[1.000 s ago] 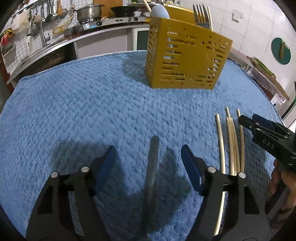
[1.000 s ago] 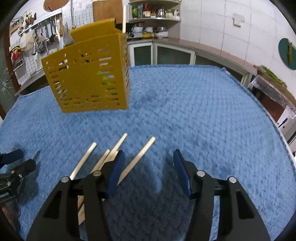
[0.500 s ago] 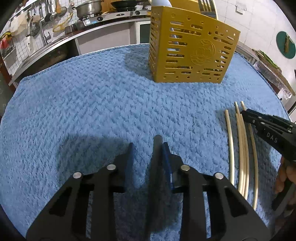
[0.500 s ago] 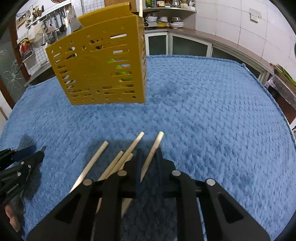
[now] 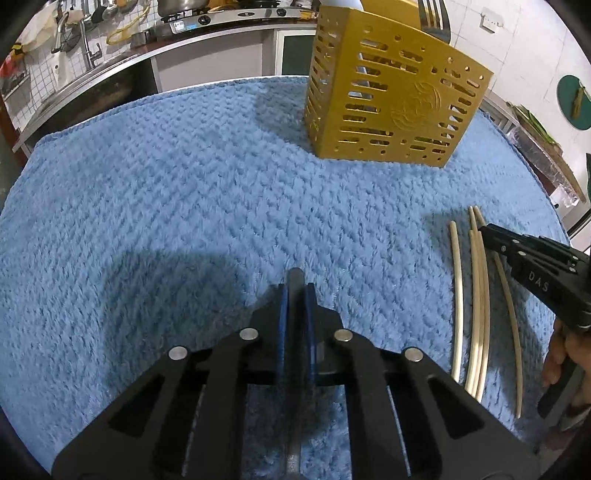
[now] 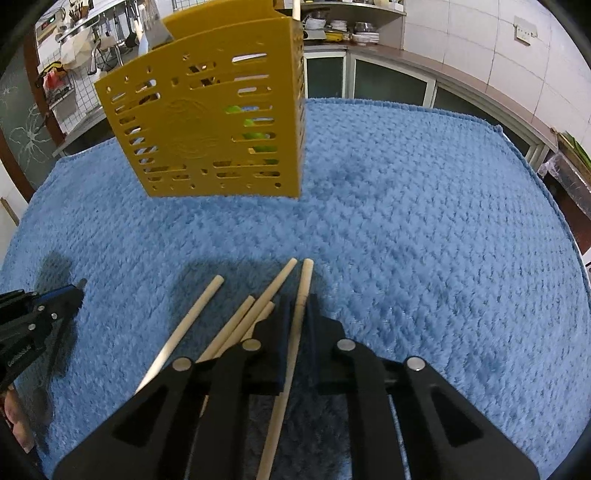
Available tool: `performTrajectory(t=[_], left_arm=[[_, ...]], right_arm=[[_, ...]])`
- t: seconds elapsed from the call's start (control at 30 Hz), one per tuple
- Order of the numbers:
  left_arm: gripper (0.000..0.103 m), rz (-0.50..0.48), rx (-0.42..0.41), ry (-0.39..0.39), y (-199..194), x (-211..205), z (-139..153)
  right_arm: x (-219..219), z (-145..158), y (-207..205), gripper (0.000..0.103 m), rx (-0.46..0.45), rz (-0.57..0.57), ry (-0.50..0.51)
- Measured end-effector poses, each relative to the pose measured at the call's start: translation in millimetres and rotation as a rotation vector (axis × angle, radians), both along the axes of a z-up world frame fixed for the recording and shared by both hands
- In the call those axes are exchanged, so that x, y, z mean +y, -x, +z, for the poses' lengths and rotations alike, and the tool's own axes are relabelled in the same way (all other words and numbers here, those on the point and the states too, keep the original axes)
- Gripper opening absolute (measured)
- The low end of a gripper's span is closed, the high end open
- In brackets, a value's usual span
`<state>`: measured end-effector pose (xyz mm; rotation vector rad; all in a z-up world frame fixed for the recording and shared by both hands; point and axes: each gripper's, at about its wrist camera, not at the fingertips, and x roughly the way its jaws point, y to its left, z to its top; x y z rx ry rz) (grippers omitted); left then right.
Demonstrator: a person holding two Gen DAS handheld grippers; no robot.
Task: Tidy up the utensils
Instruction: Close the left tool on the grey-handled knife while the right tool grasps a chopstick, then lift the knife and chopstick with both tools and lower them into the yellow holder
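— Where does everything sit?
— A towel (image 5: 184,206) covers the desk, and the utensil holder (image 5: 391,110) stands on it at the far side, a fork (image 5: 436,16) upright in it.
— And nearer?
— The chopsticks (image 6: 207,317) lie side by side on the towel, right of a metal handle (image 5: 295,277). A kitchen counter (image 5: 110,70) runs behind the desk.

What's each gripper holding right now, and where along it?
Left gripper, jaws closing: a grey metal utensil handle, gripped just behind its tip; which utensil is hidden. Right gripper, jaws closing: one wooden chopstick, pinched near its far end.
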<state>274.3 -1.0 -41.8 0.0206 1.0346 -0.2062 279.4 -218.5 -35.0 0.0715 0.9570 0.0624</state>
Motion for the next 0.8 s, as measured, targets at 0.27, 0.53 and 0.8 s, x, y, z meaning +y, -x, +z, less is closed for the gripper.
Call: performTrajectory(t=[0.27,0.53,0.8], left_arm=[[0.008,0.011,-0.033,0.047,1,6,7],[0.008,0.028,-0.124,0.098,8,14,29],[0.008,0.046,-0.211,0.176,22,23,59]], right_arm=[[-13,-4,-1,0.006,-0.030,-0.009,-0.078],[-20,7,7,0.006,-0.085,-0.013,-0.132],[-35,40,28,0.006,-0.221,-0.013,-0.228]])
